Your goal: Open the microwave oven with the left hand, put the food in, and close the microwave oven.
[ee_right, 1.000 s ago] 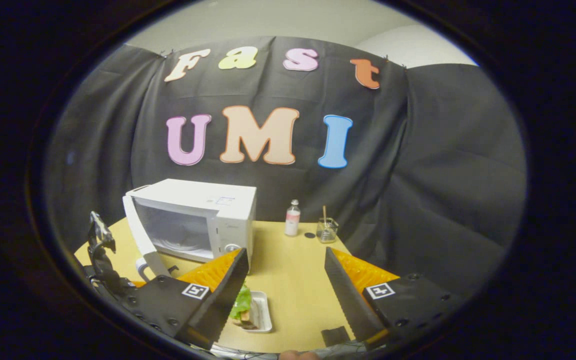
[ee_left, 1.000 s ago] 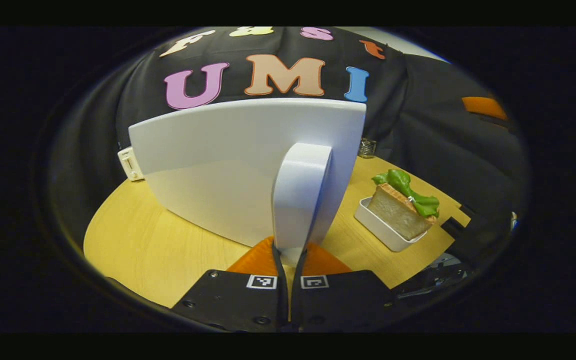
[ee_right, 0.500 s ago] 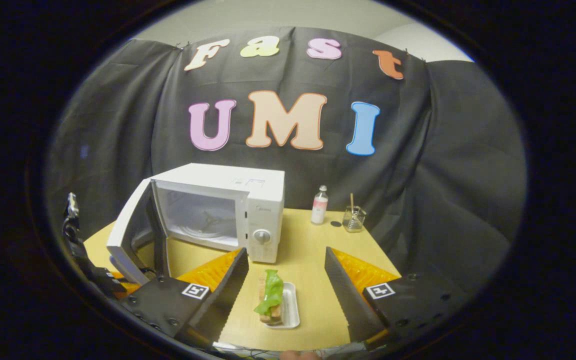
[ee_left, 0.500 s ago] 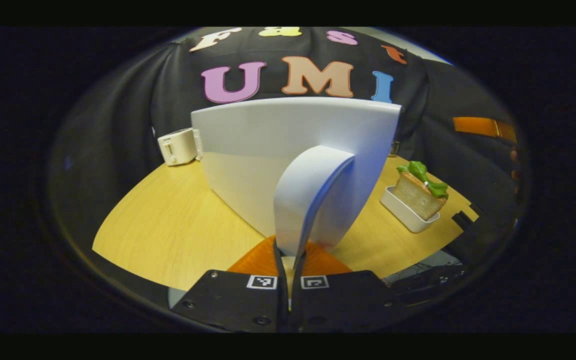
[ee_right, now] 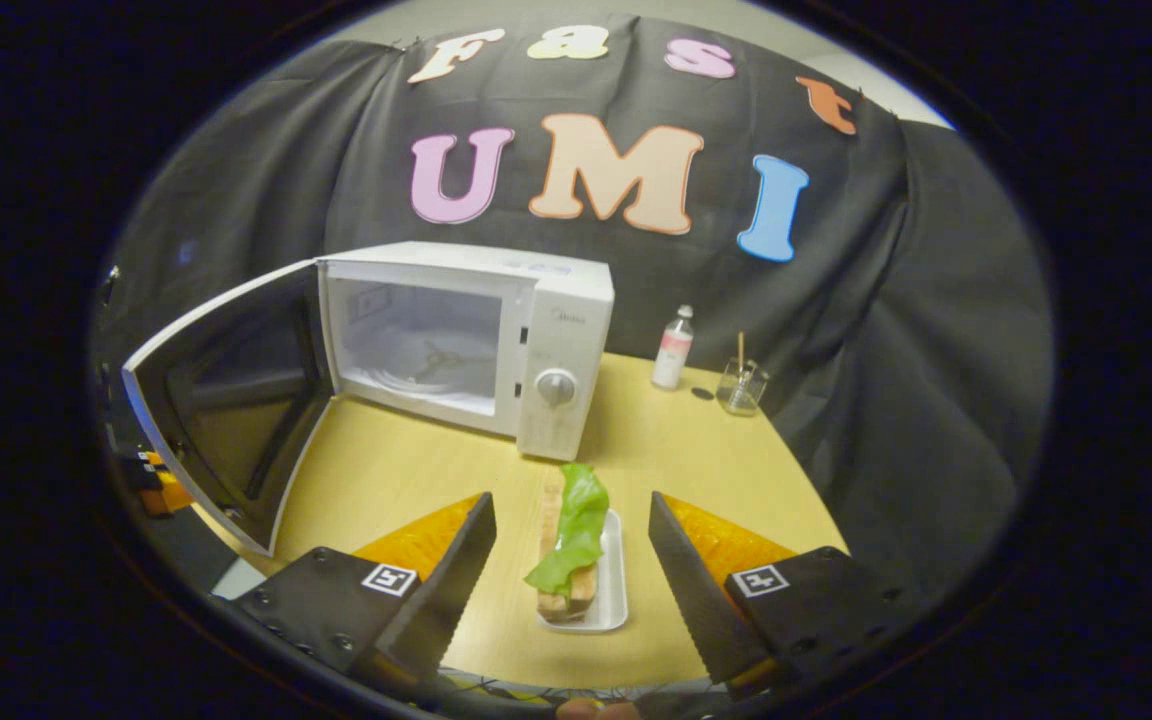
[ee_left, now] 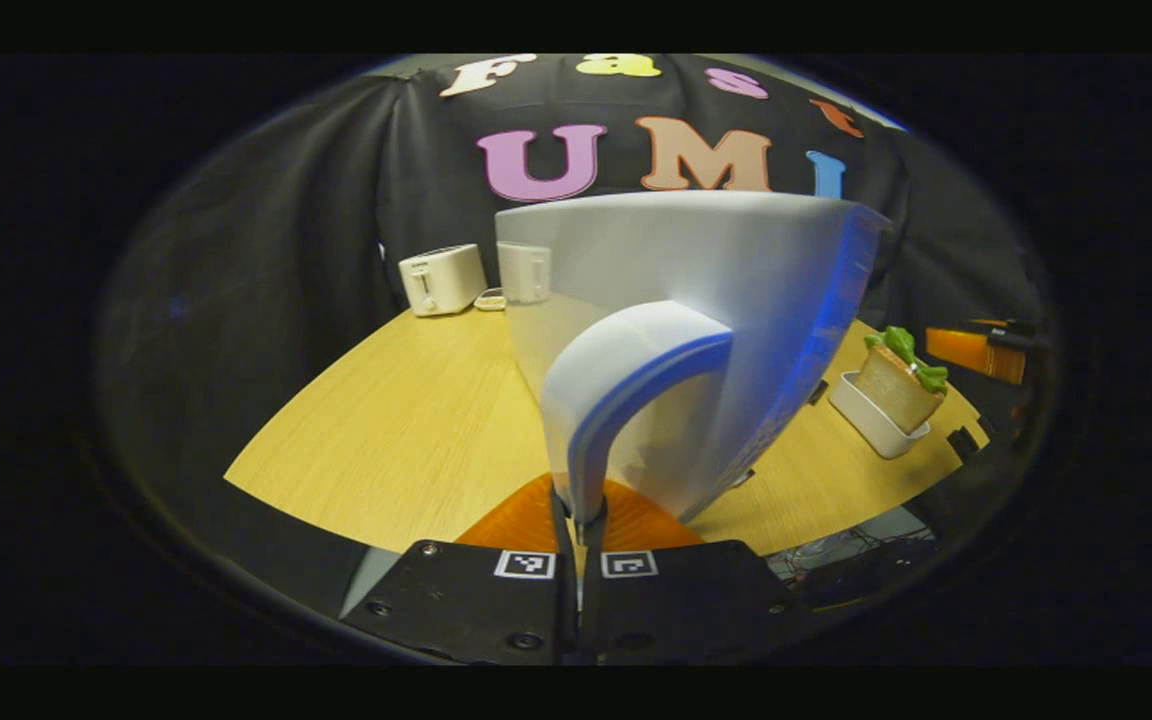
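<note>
A white microwave oven (ee_right: 566, 330) stands on the wooden table, its door (ee_right: 226, 400) swung wide to the left and the cavity bare. In the left gripper view the door's outer face (ee_left: 676, 300) looms close, and my left gripper (ee_left: 581, 520) is shut on its curved white handle (ee_left: 626, 390). The food, a sandwich with a green lettuce leaf (ee_right: 571, 535), stands on edge in a small white tray (ee_right: 611, 580). It also sits at the right in the left gripper view, sandwich (ee_left: 901, 385). My right gripper (ee_right: 571, 570) hangs open above the sandwich, one finger on each side, not touching.
A white toaster (ee_left: 441, 280) stands at the table's back left. A small bottle (ee_right: 673, 350) and a glass jar with a stick (ee_right: 741, 385) stand to the right of the microwave. The table's front edge (ee_right: 576, 680) lies just under my right gripper.
My left gripper has pulled the door from half open to wide open. My right gripper has moved forward and down over the sandwich, which now lies between its fingers.
</note>
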